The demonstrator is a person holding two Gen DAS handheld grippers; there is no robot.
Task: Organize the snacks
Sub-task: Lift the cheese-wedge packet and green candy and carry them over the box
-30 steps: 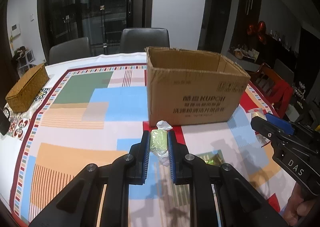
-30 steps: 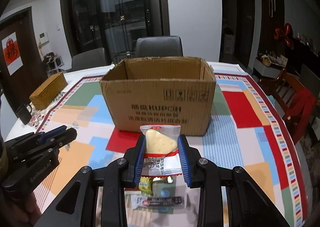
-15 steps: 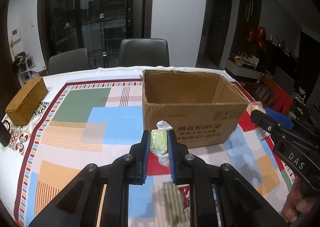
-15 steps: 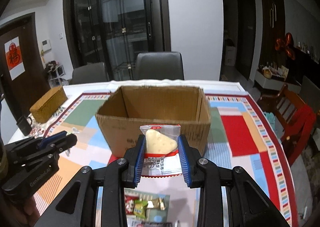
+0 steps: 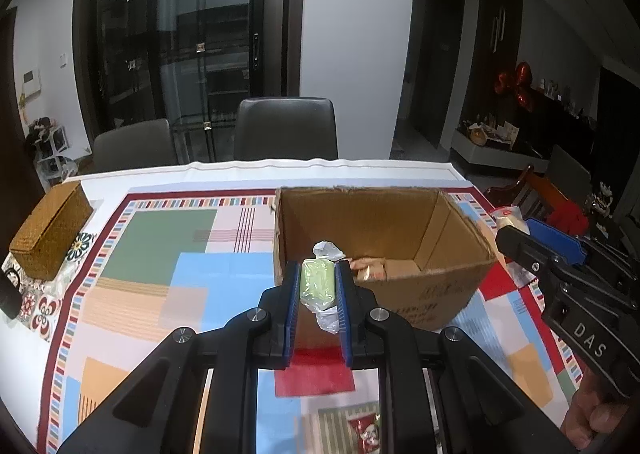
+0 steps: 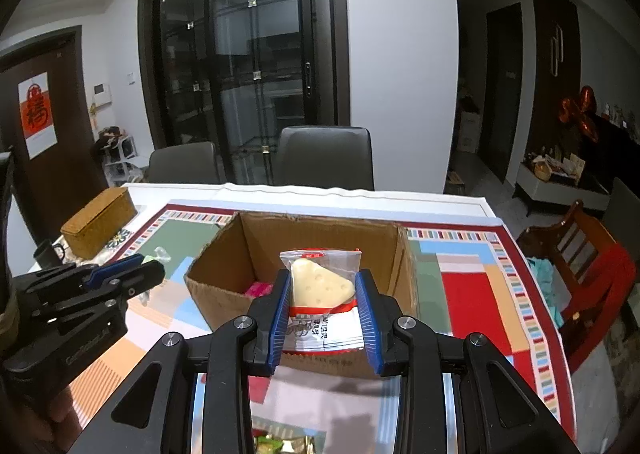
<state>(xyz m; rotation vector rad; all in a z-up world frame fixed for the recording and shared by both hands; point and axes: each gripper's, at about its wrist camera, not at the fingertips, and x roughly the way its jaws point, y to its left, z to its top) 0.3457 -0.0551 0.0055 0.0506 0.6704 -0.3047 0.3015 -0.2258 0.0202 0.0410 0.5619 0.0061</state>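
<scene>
Green candy (image 5: 317, 281) in clear twisted wrapper, upright, pinched between blue pads at the near rim of the open cardboard box (image 5: 456, 286). Cheese-wedge snack packet (image 6: 322, 294), clear top with red-white printed bottom, upright, clamped above the box's near wall. Box holds pink and orange packets. Loose snacks (image 5: 366, 428) lie on the surface below.

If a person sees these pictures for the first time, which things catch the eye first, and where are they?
First, the open cardboard box in the middle of the colourful tablecloth. Next, the two held snacks before it: the left gripper clamps a green candy, and the right gripper clamps a cheese-shaped snack packet.
</scene>
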